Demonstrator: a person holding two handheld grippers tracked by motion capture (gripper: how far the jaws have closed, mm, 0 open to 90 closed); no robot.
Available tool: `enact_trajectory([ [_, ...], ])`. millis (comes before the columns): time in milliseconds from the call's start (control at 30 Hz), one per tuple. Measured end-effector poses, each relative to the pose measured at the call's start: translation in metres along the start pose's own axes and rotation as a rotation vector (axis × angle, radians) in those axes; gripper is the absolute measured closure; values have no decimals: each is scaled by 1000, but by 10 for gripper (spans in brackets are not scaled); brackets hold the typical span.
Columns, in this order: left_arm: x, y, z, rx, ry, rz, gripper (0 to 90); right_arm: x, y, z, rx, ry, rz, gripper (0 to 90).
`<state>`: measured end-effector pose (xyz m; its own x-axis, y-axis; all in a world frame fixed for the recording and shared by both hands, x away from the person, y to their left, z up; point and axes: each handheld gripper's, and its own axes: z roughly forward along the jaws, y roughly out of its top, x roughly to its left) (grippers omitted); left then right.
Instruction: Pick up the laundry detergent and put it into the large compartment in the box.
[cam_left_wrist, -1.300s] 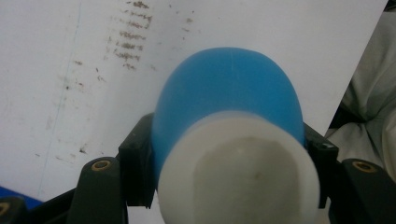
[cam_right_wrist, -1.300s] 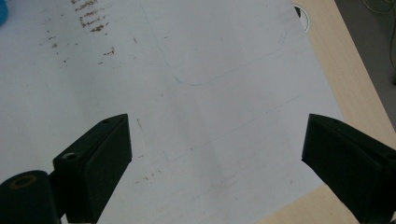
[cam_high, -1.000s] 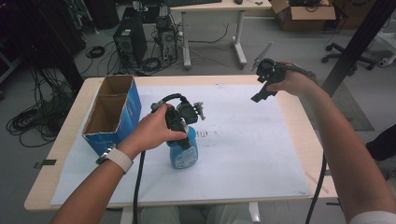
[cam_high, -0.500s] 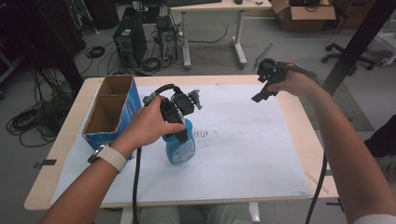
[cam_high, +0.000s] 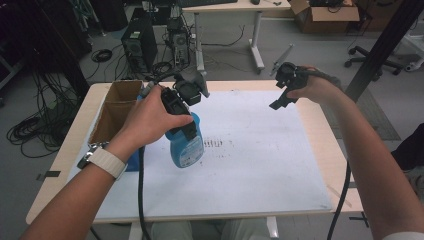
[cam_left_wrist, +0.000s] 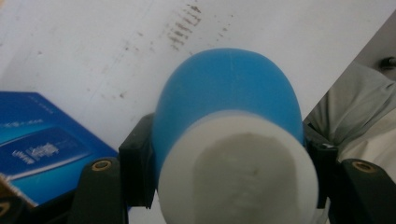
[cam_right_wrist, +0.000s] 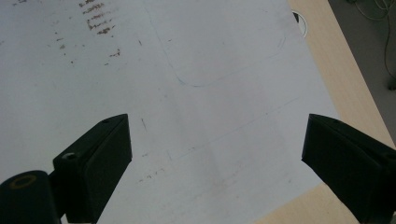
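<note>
A blue bottle (cam_high: 189, 149) with a white cap hangs tilted just above the white sheet (cam_high: 250, 170), left of the middle. My left gripper (cam_high: 184, 131) is shut on its neck, held from above by the person's left hand. In the left gripper view the bottle (cam_left_wrist: 224, 88) sits clamped between both black jaws of the left gripper (cam_left_wrist: 229, 158), with the white cap (cam_left_wrist: 238, 177) nearest the camera. My right gripper (cam_high: 278, 89) hovers over the far right of the sheet. In its own view the right gripper (cam_right_wrist: 215, 144) stands wide open with nothing between the jaws.
A blue cardboard box (cam_high: 116, 107), open at the top, stands at the table's left edge and shows as a blue box (cam_left_wrist: 42, 144) beside the bottle. Brown smudges (cam_high: 215, 143) mark the sheet. The bare wooden table rim (cam_high: 320, 130) runs along the right.
The left hand has lifted the blue bottle up off the sheet and tipped it. The right hand and its gripper have stayed where they were.
</note>
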<state>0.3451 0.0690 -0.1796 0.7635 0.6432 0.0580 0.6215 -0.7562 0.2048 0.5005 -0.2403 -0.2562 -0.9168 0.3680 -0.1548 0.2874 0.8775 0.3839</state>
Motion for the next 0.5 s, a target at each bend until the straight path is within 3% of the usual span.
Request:
enact_trajectory([
  [67,4,0,-16,-2,6,-45,376,0,0,0,-1,2,-2,82],
  [167,7,-1,-26,-3,11,-69,376,0,0,0,-1,1,-2,82],
  [200,10,-2,-39,-9,23,-107,376,0,0,0,-3,1,-3,82],
  [300,14,-4,-49,-13,34,-141,376,1,0,-1,-4,1,-1,82],
  [400,22,-7,-65,-18,52,-202,376,1,0,-1,-8,2,-5,82],
  [467,31,-11,-78,-19,81,-274,376,1,1,-2,-7,0,-8,82],
  [500,31,-11,-78,-19,81,-274,376,1,1,-2,-7,0,-8,82],
])
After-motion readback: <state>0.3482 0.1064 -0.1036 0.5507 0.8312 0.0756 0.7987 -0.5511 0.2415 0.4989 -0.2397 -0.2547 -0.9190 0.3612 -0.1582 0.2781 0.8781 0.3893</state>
